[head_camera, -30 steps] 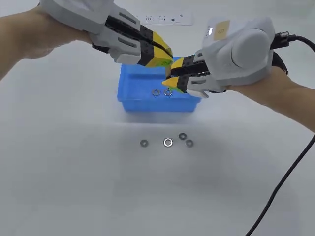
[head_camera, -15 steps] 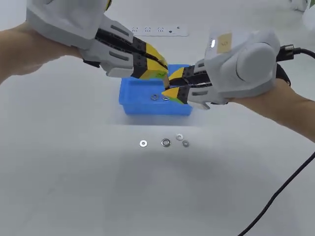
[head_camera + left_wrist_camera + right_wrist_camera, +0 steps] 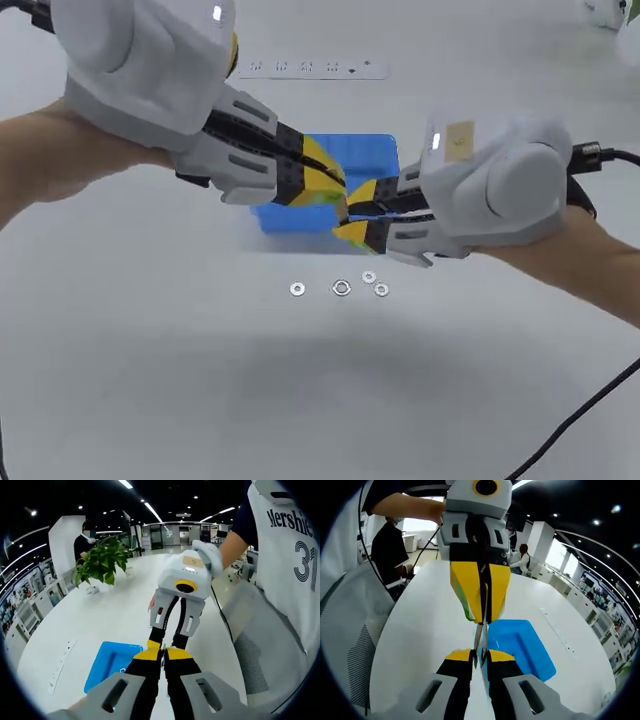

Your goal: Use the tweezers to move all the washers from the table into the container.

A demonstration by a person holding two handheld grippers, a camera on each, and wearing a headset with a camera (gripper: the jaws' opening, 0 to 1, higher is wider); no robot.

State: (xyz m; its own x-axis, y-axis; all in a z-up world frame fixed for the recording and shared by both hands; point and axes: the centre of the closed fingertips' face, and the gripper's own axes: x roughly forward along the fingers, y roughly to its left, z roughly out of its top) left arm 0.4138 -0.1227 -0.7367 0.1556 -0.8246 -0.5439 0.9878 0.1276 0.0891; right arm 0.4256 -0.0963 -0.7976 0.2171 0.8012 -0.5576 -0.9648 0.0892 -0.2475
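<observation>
The white jersey point(image 3: 285, 555) of the person holding the tools reads "Mershie" over the number "31" in the left gripper view. Any print on the white power strip point(image 3: 305, 68), at 12 o'clock from the container, is too small to read.

Half a second ago the two sets of yellow-tipped jaws met over the inside of the blue rectangular plastic container point(image 3: 365, 155), and two washers showed on its floor. Now the tips meet over its near wall and the grippers cover that floor. The loose washers number four, as before, in the same loose row.

The left gripper point(image 3: 330, 190) reaches in from 10 o'clock and the right gripper point(image 3: 350, 212) from 3 o'clock, tip to tip. In the right gripper view the thin metal tweezers point(image 3: 479, 642) run as two bright blades from between the right jaws, which are drawn in close on them, to the left jaws. Those are pressed together, but I cannot tell whether they pinch the tweezers' far end.

The four small silver ring washers point(image 3: 341, 288) lie flat on the white surface point(image 3: 150, 330) at 6 o'clock from the container, apart from it; the two at the 3 o'clock end sit just beside each other.
</observation>
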